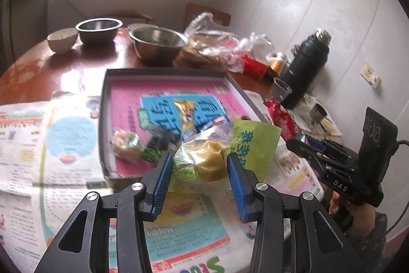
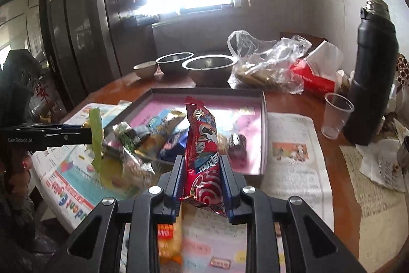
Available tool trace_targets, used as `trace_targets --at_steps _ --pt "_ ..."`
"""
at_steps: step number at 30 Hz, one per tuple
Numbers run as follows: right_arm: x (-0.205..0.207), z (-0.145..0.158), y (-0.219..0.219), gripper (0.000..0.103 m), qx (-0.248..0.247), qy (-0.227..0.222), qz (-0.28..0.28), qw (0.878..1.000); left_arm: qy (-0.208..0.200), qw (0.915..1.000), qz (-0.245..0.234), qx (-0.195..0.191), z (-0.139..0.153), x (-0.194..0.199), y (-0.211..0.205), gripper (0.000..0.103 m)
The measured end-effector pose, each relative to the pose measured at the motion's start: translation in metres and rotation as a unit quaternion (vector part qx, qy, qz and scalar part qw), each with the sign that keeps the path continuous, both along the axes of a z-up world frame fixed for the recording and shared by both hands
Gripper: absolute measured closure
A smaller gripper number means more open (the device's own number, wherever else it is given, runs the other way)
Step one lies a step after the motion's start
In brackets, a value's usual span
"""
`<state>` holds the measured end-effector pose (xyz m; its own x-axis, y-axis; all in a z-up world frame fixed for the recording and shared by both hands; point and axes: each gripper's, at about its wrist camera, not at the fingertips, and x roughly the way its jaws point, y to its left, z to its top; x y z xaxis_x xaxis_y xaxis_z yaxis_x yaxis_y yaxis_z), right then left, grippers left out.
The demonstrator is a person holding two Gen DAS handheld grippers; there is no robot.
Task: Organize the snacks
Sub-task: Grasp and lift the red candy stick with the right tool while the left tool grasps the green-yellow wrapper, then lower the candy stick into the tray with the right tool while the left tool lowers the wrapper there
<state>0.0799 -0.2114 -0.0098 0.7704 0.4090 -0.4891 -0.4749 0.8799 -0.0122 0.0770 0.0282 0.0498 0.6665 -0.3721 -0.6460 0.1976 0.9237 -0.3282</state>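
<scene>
Red snack packet (image 2: pixel 203 155) pinched in right gripper (image 2: pixel 202 181) (wrist view only), left gripper (image 1: pixel 200 168) clamping bagged pastry (image 1: pixel 204 160)

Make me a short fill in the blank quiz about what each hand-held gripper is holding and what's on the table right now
The right hand-held gripper is shut on a ____ snack packet.
The left hand-held gripper grips a clear-wrapped ____ pastry.
Several snacks already lie in the shallow ____.
The tall black ____ stands beside a clear plastic cup.

Missing words: red; yellow; tray; flask
</scene>
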Motion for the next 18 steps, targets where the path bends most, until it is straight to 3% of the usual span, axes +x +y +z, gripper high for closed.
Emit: trace_targets --at_steps 10,18 --pt "0.019 0.004 0.009 0.076 0.018 -0.007 0.002 1.0 -0.001 0.9993 0.037 -0.007 0.0 0.022 0.023 0.058" --pt "0.037 0.005 0.01 0.076 0.033 -0.008 -0.006 0.999 0.006 0.9978 0.064 0.011 -0.008 0.035 0.032 0.058"
